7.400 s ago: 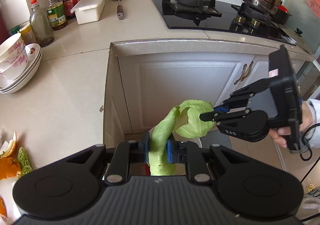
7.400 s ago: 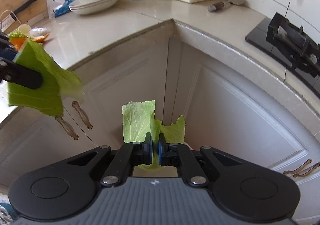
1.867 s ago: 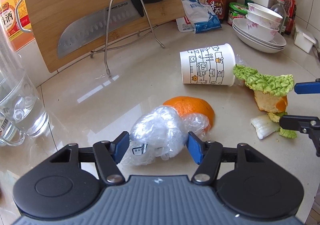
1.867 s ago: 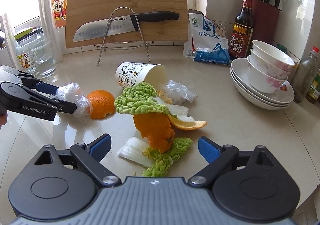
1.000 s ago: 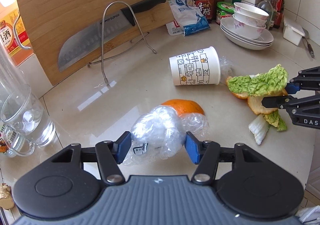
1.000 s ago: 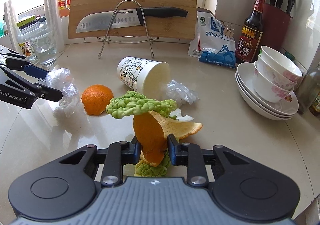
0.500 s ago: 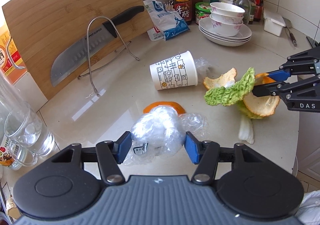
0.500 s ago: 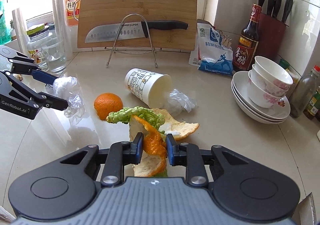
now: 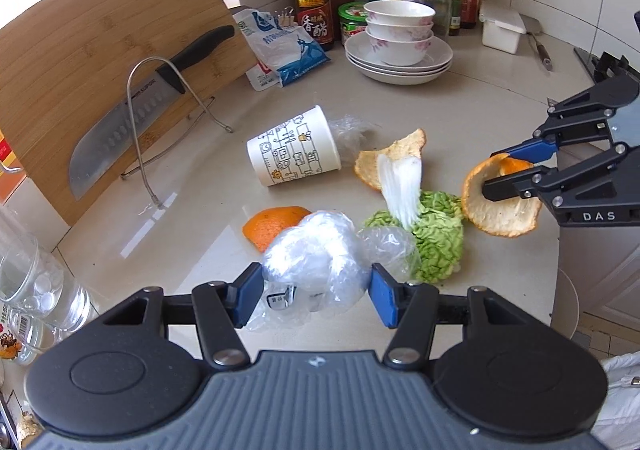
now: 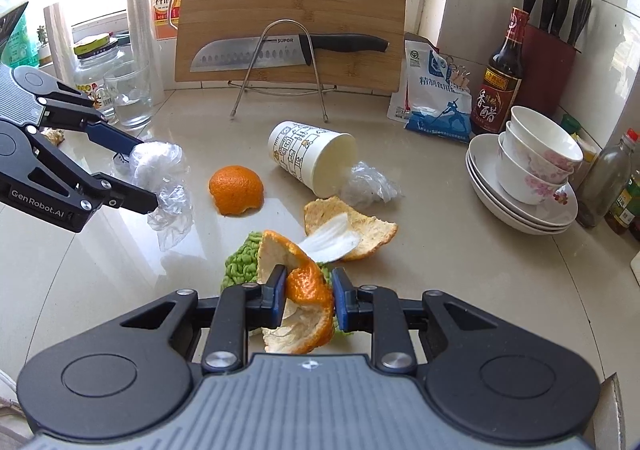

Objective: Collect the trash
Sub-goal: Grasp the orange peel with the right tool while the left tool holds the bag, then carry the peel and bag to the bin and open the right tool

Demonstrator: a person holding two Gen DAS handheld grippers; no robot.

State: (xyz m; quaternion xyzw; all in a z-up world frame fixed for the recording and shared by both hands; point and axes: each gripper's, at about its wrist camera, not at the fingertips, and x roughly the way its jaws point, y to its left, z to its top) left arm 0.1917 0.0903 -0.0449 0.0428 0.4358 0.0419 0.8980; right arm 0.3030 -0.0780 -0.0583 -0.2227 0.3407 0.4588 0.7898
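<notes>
My left gripper (image 9: pixel 314 300) is shut on a crumpled clear plastic bag (image 9: pixel 316 256) and holds it above the counter; it also shows in the right wrist view (image 10: pixel 162 177). My right gripper (image 10: pixel 308 296) is shut on an orange peel (image 10: pixel 302 302), lifted off the counter, seen too in the left wrist view (image 9: pixel 498 201). On the counter lie a green cabbage leaf (image 9: pixel 436 238), a second peel (image 10: pixel 352 223), a half orange peel dome (image 10: pixel 236 189), a tipped paper cup (image 10: pixel 310 157) and another plastic scrap (image 10: pixel 368 183).
A knife (image 10: pixel 280 49) rests on a wire stand against a bamboo board (image 10: pixel 292 5). Stacked bowls on plates (image 10: pixel 528 173), a soy sauce bottle (image 10: pixel 496 77), a salt bag (image 10: pixel 434 89) and a glass (image 10: pixel 128 93) ring the counter. The counter edge (image 9: pixel 556 250) is at right.
The green leaf has dropped out of my right gripper's load onto the counter; only the orange peel stays gripped. Both grippers have lifted and pulled back from the counter with their loads.
</notes>
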